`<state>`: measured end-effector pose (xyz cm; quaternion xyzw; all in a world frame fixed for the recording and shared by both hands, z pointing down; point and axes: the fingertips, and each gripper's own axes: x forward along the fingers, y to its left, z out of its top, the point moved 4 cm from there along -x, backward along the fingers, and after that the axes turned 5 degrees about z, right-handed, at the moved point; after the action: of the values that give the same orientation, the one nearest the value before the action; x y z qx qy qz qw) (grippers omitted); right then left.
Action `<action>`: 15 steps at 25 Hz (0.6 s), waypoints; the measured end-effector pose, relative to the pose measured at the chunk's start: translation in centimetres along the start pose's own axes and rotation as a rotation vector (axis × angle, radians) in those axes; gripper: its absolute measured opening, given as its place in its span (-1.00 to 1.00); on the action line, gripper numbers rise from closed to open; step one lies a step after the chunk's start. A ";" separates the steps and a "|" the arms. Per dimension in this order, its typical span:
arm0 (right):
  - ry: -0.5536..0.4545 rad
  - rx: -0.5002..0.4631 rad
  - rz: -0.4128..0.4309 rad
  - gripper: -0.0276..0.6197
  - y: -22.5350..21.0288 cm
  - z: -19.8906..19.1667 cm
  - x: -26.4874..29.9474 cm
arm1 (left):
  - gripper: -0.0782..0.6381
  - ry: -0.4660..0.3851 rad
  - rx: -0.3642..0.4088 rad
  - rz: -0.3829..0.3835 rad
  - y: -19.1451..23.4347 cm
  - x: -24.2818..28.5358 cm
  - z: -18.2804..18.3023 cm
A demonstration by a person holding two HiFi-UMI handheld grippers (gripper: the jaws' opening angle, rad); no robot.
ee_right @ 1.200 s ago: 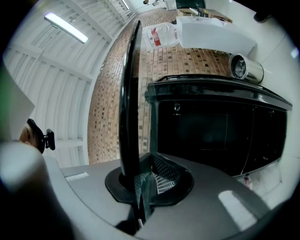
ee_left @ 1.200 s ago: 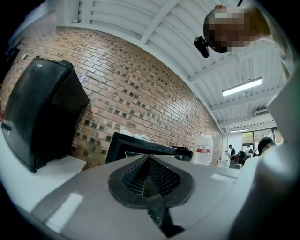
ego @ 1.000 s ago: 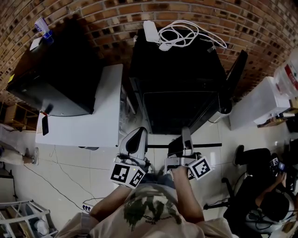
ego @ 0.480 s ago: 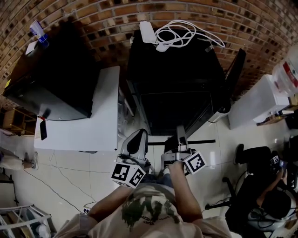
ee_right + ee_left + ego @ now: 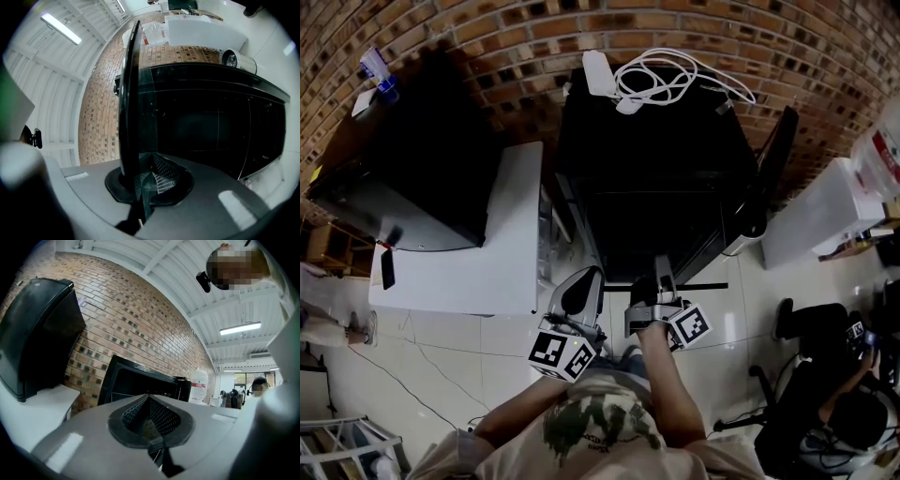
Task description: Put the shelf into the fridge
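The black fridge [image 5: 656, 159] stands against the brick wall with its door [image 5: 773, 159] swung open to the right and its dark inside facing me. My right gripper [image 5: 661, 278] is shut on the glass shelf [image 5: 130, 93], which stands on edge between its pads and reaches toward the fridge [image 5: 211, 117]. In the head view the shelf's dark edge [image 5: 703, 285] shows as a thin strip just in front of the fridge's mouth. My left gripper [image 5: 581, 286] hovers beside it to the left, tilted upward. Its jaws [image 5: 152, 437] are shut with nothing in them. The fridge [image 5: 140, 385] lies ahead of it.
Left of the fridge is a white table [image 5: 487, 253] carrying a big black box [image 5: 403, 169] and a small dark device [image 5: 386, 269]. A white adapter with coiled cable [image 5: 666, 75] lies on the fridge top. A white cabinet [image 5: 825, 216] and a seated person [image 5: 834, 403] are at the right.
Both grippers have edged forward toward the fridge, and the shelf's dark edge has come closer to the fridge's opening. The right gripper's hold on the shelf is unchanged.
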<state>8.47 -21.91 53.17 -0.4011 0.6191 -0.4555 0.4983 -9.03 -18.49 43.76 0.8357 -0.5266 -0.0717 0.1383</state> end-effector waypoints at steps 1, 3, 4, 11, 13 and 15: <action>0.001 0.002 -0.001 -0.87 -0.3 0.0 0.2 | -0.85 -0.001 0.000 -0.003 0.1 0.2 -0.1; 0.002 0.006 -0.011 -0.87 -1.0 0.0 0.4 | -0.85 0.002 -0.007 -0.007 0.1 0.6 -0.3; 0.001 0.005 -0.020 -0.87 -1.3 0.0 0.5 | -0.85 0.006 -0.011 -0.008 0.1 0.8 -0.5; -0.021 0.007 -0.044 -0.86 -3.5 0.5 1.9 | -0.85 0.035 -0.037 -0.011 0.3 2.6 -2.0; -0.026 0.010 -0.045 -0.87 -3.8 0.8 2.6 | -0.85 0.041 -0.035 -0.013 0.2 2.7 -2.3; -0.027 0.010 -0.043 -0.87 -4.1 0.9 3.2 | -0.85 0.045 -0.035 -0.011 0.3 2.6 -2.6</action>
<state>9.00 -26.23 56.26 -0.4180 0.6012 -0.4639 0.4986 -7.44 -20.58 46.36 0.8373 -0.5176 -0.0630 0.1642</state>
